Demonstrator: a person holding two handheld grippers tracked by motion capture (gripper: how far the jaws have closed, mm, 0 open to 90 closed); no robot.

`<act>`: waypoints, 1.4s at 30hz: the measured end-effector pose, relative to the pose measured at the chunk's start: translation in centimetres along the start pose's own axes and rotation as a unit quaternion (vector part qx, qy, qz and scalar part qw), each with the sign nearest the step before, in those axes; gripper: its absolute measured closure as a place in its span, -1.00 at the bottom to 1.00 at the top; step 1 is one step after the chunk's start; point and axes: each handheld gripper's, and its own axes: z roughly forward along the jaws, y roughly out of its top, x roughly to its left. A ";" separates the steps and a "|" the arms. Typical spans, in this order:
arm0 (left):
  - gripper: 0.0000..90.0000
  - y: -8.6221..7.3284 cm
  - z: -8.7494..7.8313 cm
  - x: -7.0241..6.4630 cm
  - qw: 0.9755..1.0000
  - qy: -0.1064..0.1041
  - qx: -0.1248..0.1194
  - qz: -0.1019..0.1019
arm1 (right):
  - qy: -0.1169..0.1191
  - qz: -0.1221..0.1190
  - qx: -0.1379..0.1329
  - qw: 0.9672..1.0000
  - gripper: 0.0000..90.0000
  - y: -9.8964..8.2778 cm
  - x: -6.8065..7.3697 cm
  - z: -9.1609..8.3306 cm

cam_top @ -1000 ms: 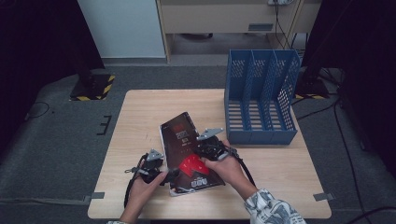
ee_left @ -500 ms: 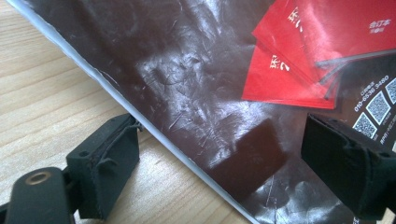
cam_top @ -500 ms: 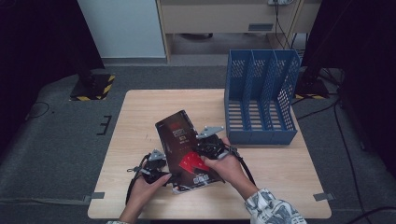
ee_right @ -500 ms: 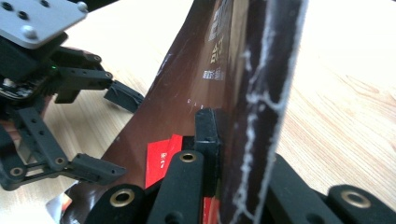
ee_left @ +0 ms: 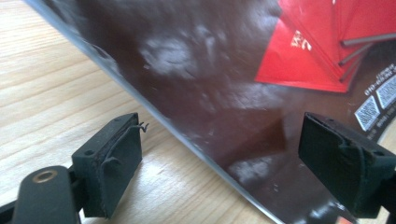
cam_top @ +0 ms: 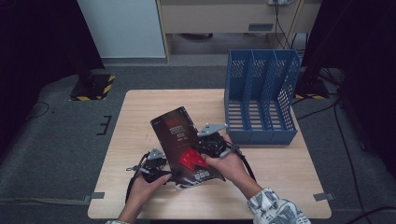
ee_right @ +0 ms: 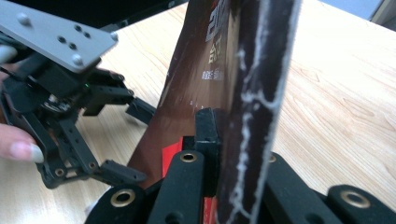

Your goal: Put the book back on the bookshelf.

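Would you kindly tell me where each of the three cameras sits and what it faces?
High view: above the table, looking forward and down; forearms, both hand-held grippers.
Left gripper view: on the left hand-held gripper, its jaws wide beside the dark glossy magazine with red fan print.
Right gripper view: on the right hand-held gripper, clamping the magazine's edge.
All share the magazine and light wooden table.

Grey carpet floor point(cam_top: 56, 154); pale wooden desk point(cam_top: 140, 116); beige cabinet point(cam_top: 224, 18) behind; white panel point(cam_top: 123, 28), possibly a door; dim surroundings.

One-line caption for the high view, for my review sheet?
Right gripper clamps a dark magazine tilted off the wooden table; open left gripper at its lower edge; blue file rack behind.
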 end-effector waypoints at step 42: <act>0.89 1.5 -2.5 0.7 1.000 -0.013 0.008 -0.002 | 0.004 -0.045 -0.017 0.999 0.89 0.0 -0.6 -0.2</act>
